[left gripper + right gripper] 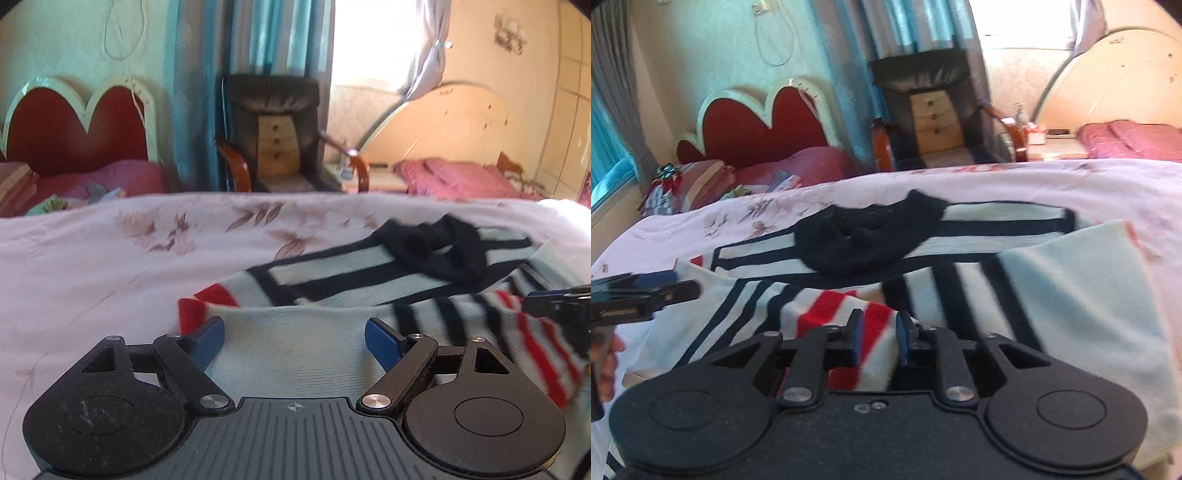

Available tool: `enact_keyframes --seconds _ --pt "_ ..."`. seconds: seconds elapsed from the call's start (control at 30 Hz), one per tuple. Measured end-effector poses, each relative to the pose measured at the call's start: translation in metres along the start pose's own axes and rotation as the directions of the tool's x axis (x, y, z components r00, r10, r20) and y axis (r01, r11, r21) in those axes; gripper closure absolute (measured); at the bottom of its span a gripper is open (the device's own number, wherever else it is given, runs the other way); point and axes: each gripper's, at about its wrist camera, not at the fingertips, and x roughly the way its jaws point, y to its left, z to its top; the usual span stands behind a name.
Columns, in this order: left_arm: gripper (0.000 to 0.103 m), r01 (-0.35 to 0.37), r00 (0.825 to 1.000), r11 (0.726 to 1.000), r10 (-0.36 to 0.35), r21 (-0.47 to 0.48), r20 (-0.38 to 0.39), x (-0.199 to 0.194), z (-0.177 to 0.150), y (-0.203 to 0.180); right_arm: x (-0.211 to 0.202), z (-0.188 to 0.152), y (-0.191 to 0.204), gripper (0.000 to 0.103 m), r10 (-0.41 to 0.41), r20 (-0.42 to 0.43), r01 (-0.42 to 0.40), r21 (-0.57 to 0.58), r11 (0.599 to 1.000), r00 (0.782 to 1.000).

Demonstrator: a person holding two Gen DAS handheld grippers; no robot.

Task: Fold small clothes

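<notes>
Sweater (960,236) flat on bed (92,266), long axis running 9 to 3 in the right wrist view, black collar at centre pointing 12. Right tool (879,336) nearly pressed together, pinching the red-striped sleeve cuff (871,354). Left tool (294,341) spread wide over the pale hem, nothing gripped.

Your left gripper (294,341) is matte black, with two round housings flanking a ribbed dark-grey centre plate that carries a small white crosshair mark; silver rivets pin its angular linkage arms, and each finger ends in a blue pad (208,341). Your right gripper (879,339) has the same black discs, triangular cut-outs and silver pivot screws, with blue-faced fingertips (903,338). Your fingers (607,369) show bare at the right view's left edge.
</notes>
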Motion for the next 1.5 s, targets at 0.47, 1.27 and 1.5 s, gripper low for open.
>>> enact_keyframes --seconds 0.47,1.27,1.5 --pt "0.019 -0.02 1.0 0.999 0.019 0.051 0.016 0.01 -0.004 -0.004 0.012 0.009 0.022 0.078 -0.003 0.03 0.004 -0.041 0.999 1.0" --pt "0.019 -0.076 0.996 0.993 0.071 0.087 0.054 -0.017 -0.007 -0.018 -0.06 -0.026 -0.04 0.072 -0.16 0.094 0.148 0.121 0.982 0.983" --pt "0.019 0.003 0.997 1.0 -0.004 0.009 0.079 -0.065 -0.042 -0.061 -0.07 -0.042 -0.077 0.072 -0.051 0.034 0.04 0.267 0.963 0.998"
